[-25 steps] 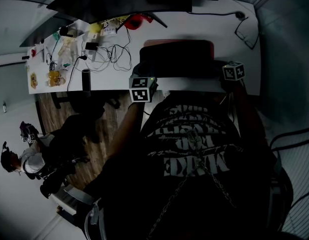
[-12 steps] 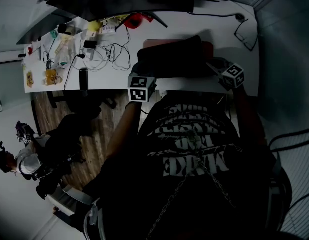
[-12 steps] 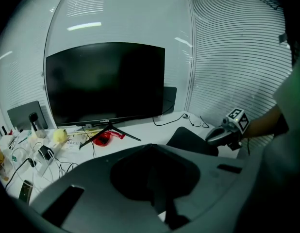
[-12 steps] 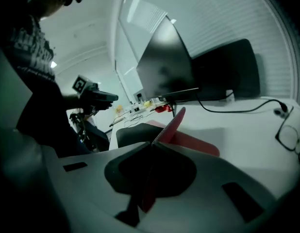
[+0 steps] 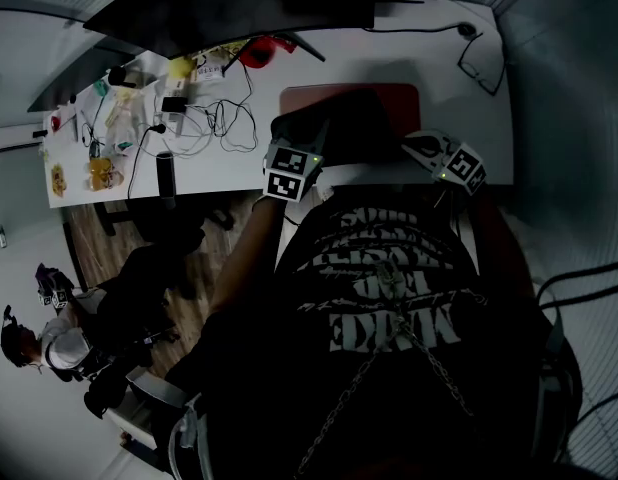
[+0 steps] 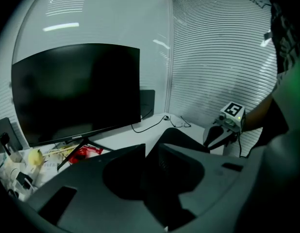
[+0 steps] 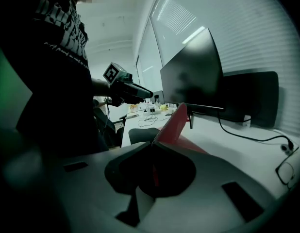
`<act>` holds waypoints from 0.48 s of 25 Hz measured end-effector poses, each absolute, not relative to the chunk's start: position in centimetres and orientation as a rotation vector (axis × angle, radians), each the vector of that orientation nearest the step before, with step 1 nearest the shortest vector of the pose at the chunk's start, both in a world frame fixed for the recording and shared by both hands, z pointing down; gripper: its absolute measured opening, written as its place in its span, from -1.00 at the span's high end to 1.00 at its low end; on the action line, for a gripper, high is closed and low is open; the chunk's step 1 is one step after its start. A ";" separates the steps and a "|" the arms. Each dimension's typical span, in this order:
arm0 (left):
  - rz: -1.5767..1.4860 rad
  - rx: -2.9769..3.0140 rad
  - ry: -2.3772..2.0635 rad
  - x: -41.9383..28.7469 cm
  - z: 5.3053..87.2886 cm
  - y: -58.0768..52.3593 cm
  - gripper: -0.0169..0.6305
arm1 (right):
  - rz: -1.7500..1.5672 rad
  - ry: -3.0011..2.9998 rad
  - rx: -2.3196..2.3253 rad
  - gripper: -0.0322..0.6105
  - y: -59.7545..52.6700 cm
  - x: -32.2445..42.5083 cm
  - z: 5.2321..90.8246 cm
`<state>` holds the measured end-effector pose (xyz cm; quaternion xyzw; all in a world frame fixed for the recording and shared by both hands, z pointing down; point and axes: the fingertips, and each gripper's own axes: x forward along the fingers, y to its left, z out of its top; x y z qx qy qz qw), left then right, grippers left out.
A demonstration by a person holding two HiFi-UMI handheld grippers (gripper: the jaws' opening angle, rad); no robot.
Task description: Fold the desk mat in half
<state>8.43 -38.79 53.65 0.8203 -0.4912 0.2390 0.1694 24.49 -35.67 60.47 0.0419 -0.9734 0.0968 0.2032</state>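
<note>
- The left tool [image 6: 152, 148] is held out over the near edge of the desk [image 5: 239, 163], pointing slightly down. The forearm reaches in from the person's left side.
- Its jaws stand narrowly apart and have just been opening. A dark flap of the desk mat [image 7: 175, 125] runs off from the slot, but I cannot tell whether the pads touch it.
- The right tool [image 7: 152, 144] is rolled over on its side. Its jaws have just been closing and now pinch the mat's edge, with a red sliver showing between them.
- The mat lies at the near middle of the desk, in front of the monitor [image 6: 77, 91]. Its gripped edge is raised, so the red face stands up as a slanted sheet.
- A second ago both tools sat level at the desk edge and the mat lay flat and dark. Since then the right marker cube has tipped and more red shows on that side.
- Loose cables [image 5: 224, 118], small clutter and a dark cylinder [image 5: 166, 173] sit on the desk to the left, well apart from the mat.
- Another person [image 5: 59, 333] sits on the floor far to the left.
</note>
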 end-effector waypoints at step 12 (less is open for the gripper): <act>0.835 2.562 -1.161 11.9 53.2 -38.5 0.39 | 0.212 -2.775 -0.040 0.87 -31.9 22.3 56.7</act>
